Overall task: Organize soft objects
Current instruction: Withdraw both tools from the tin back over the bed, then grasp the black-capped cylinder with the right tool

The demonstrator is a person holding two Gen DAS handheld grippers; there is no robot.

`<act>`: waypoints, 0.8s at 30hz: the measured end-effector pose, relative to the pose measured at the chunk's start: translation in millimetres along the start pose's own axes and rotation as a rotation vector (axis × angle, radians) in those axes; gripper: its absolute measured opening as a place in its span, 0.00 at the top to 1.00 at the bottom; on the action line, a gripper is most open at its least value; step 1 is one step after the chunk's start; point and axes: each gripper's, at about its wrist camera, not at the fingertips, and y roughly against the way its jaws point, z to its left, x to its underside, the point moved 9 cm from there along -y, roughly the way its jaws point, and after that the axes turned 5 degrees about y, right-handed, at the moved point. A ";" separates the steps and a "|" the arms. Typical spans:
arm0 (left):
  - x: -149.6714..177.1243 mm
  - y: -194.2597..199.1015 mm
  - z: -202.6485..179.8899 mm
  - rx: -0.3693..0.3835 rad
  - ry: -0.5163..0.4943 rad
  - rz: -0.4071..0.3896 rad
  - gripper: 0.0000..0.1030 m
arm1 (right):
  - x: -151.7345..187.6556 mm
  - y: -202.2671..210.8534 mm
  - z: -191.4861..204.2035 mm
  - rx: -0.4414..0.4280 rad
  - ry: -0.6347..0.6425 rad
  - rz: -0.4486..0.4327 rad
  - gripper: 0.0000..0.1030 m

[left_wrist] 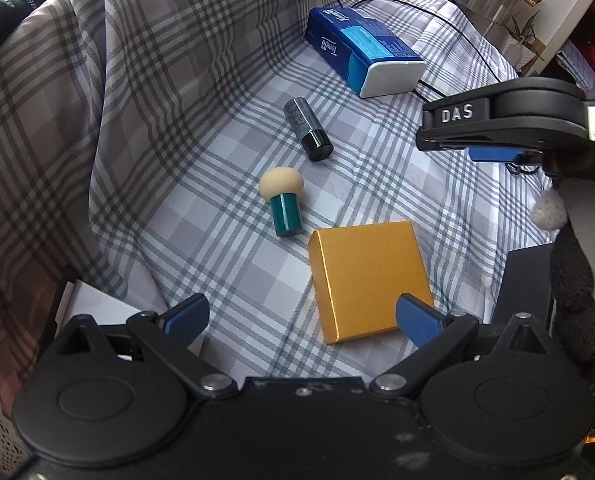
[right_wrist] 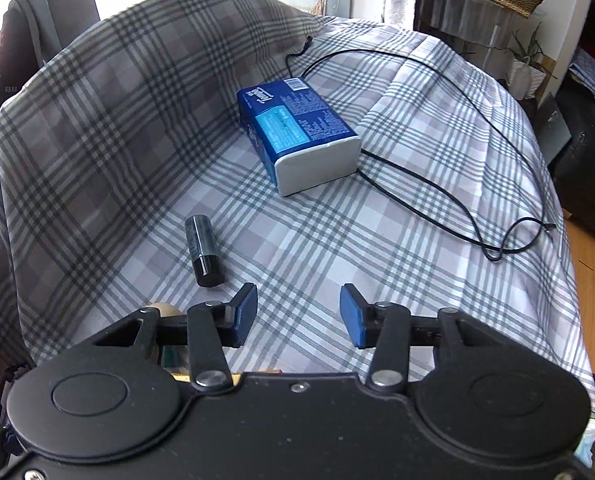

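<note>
On the plaid cloth [left_wrist: 225,264], from left to right, lie a makeup sponge [left_wrist: 281,196] with a beige foam head and teal handle, a grey-and-black cosmetic stick [left_wrist: 308,129], a yellow box [left_wrist: 371,280], and, farther back, a blue Tempo tissue pack [left_wrist: 363,50]. All are apart from one another; the sponge lies just beside the box corner.

Left gripper [left_wrist: 301,316]: jaws spread wide, nothing between them, hovering over the near edge of the box. Right gripper [right_wrist: 298,316]: jaws partly parted, empty, above bare cloth between the stick and the black cable [right_wrist: 437,196].

Step in hand, as judged: selection and approach; no soft object is grasped yet. The sponge and tissue pack are the likely soft items. The next move calls for bringing one gripper down over a chosen item with the jaws straddling it, then closing gently.

View differences: the left wrist view shows the box and the whole sponge, plus the right gripper from the side. The right wrist view shows only the sponge's head peeking behind its own left finger, but shows the full cable loop.
</note>
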 end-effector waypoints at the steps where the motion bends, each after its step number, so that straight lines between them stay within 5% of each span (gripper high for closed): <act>1: 0.4 -0.7 0.0 0.000 0.000 0.001 0.03 | -1.2 -6.1 3.4 -0.013 0.011 0.007 0.55; 13: 2.3 -10.0 -0.7 -0.022 -0.026 0.004 0.03 | -8.9 -56.7 48.7 -0.125 0.152 0.075 0.58; 24: 1.2 -14.1 1.1 -0.015 -0.030 0.013 0.03 | -7.4 -84.7 77.0 -0.122 0.301 0.115 0.58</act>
